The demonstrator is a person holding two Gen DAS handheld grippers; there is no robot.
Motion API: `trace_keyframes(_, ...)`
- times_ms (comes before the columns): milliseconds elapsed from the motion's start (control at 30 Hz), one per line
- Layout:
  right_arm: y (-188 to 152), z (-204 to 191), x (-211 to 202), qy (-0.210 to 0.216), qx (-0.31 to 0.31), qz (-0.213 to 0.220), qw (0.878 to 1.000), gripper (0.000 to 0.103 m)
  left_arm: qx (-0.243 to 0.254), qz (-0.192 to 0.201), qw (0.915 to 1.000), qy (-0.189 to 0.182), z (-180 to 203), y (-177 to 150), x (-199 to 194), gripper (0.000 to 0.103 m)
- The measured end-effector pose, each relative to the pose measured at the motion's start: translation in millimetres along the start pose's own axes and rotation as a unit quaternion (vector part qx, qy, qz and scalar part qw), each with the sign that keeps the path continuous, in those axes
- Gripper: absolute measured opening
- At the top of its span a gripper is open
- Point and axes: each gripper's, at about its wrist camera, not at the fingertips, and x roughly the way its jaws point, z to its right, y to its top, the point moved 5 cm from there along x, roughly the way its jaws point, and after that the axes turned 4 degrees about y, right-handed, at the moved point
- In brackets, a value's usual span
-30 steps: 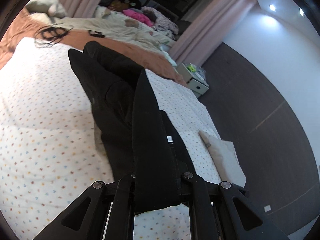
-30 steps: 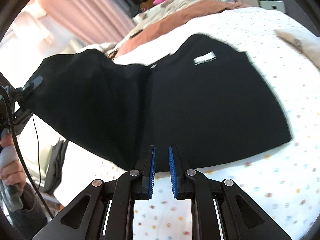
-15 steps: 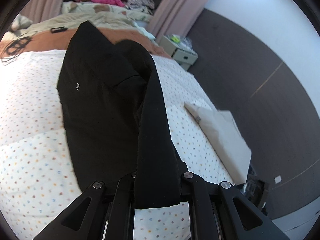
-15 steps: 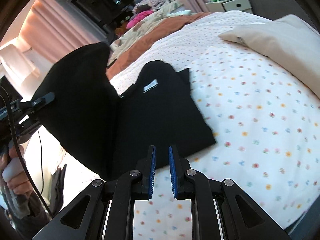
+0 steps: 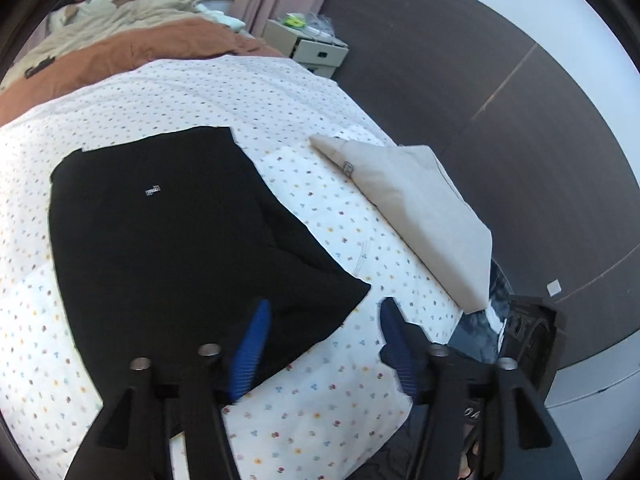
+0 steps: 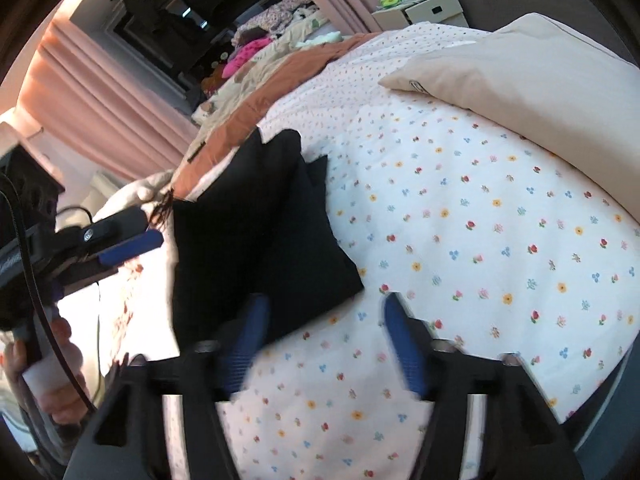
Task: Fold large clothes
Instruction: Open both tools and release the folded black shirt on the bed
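both hand-held grippers, left [image 5: 322,314] and right [image 6: 324,312], freshly spread, empty; black garment [image 5: 168,232] flat on bed [image 5: 340,248]

Bed [image 5: 304,104] with white flower-dotted cover is carrying everything under me. Black folded garment [image 5: 168,232] is lying flat on it. Beige pillow [image 5: 416,208] is resting near bed edge, apart from garment. Brown blanket [image 5: 132,52] is lying at far end.

Both wrist views look steeply down, close over bed [image 5: 280,92]; shared: black garment [image 5: 168,240], beige pillow [image 6: 520,80].
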Motion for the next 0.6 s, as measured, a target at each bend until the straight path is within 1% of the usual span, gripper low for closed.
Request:
trace_keyframes(100, 5.2, -11.0, 5.7, 0.021, -0.004, -0.001, 1.000, 0.067, -0.026, 0.009, 0.9993, 0.024, -24.1, -5.7, -8.4, 0.067)
trace_keyframes(233, 12.9, -27.4, 18.4, 0.045, -0.011, -0.006, 0.999, 0.069, -0.075, 0.009, 0.9962, 0.043, -62.9, -18.3, -17.8, 0.067)
trace_keyframes(367, 25.1, -46.5, 30.4, 0.061, -0.022, -0.005, 0.998, 0.070, -0.111, 0.007, 0.9915, 0.067, -99.8, -40.9, -24.8, 0.067)
trace_keyframes(467, 35.7, -55.2, 39.0, 0.067, -0.029, 0.004, 0.997, 0.070, -0.135, -0.001, 0.9878, 0.077, -121.8, -52.7, -27.8, 0.067)
trace_keyframes(533, 41.7, -52.7, 46.5, 0.059, -0.021, 0.010, 0.998, 0.070, -0.148, -0.003, 0.9855, 0.083, -133.6, -61.5, -29.5, 0.067)
trace_keyframes(567, 43.4, -50.0, 49.2, 0.055, -0.016, 0.012, 0.998, 0.064, -0.153, -0.003, 0.9846, 0.084, -138.2, -64.6, -30.3, 0.067)
trace_keyframes(600, 44.1, -46.7, 51.3, 0.053, -0.012, 0.012, 0.998, 0.055, -0.157, -0.003, 0.9839, 0.084, -142.3, -67.2, -30.9, 0.067)
